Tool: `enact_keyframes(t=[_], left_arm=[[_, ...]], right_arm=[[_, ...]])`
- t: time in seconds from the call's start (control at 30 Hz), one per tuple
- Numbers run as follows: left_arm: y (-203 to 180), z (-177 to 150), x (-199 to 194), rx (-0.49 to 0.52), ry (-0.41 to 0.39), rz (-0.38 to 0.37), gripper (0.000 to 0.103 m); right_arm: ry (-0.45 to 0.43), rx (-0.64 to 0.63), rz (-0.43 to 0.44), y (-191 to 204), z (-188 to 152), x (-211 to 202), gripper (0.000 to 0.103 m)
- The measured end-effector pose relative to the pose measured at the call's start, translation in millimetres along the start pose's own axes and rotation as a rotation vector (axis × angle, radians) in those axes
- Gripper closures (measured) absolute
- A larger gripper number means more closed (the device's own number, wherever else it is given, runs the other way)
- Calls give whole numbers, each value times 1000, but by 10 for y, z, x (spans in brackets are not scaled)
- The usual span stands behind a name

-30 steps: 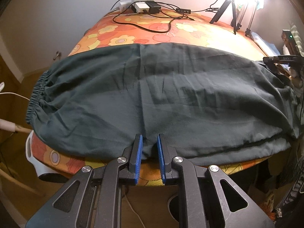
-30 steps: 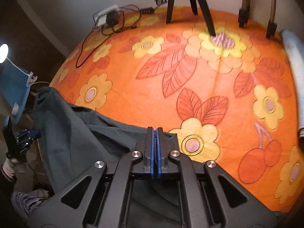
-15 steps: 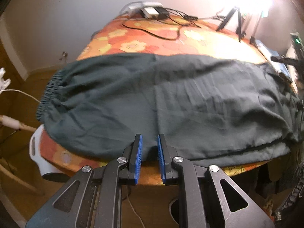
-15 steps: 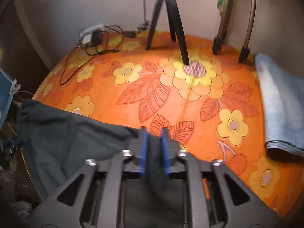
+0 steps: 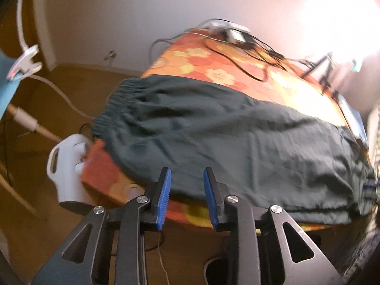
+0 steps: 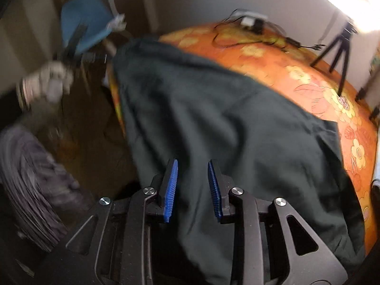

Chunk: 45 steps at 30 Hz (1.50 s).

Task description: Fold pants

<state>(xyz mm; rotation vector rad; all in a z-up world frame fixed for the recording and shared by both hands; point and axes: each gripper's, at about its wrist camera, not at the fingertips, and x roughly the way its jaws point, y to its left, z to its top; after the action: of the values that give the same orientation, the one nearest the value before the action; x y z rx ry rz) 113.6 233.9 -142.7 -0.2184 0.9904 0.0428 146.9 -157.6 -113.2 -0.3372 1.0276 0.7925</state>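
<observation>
Orange floral tablecloth [image 5: 220,76], seemingly indoors

This looks like a room in a home. A table [image 5: 99,166] wears a bright orange cloth with flowers [image 6: 315,87]. There is a wood floor [image 5: 71,83] and a plain white wall [image 5: 118,11]. A power strip [image 5: 228,29] with black wires lies at the far end, and a small tripod [image 6: 337,49] stands on the cloth

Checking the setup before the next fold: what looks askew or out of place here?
The dark green pants overhang the orange flowered table's near edge, the elastic waistband hanging past its corner. Nothing looks spilled or damaged.
</observation>
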Motion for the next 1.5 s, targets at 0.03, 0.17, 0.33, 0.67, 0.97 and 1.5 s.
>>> enact_keyframes(t=[0.03,0.17,0.33,0.67,0.97,1.5], left_arm=[[109,27,-43,-29,-15,12,75],[564,133,-163,-171,-52,9,65],[949,153,-41,-335,-42,-18,62],[800,160,338,-347,-20,-36,63],[806,172,345,-304,-49,36,98],[804,241,384,-248,-72,42,95]], right_arm=[[16,-32,-21,73,-38,49,71],[49,-64,-40,149,-138,129,69],[65,-69,-45,211,-185,169,59],[107,-90,-73,266,-283,226,59],[148,-131,-156,320,-313,376,97],[255,-131,18,415,-370,337,98]])
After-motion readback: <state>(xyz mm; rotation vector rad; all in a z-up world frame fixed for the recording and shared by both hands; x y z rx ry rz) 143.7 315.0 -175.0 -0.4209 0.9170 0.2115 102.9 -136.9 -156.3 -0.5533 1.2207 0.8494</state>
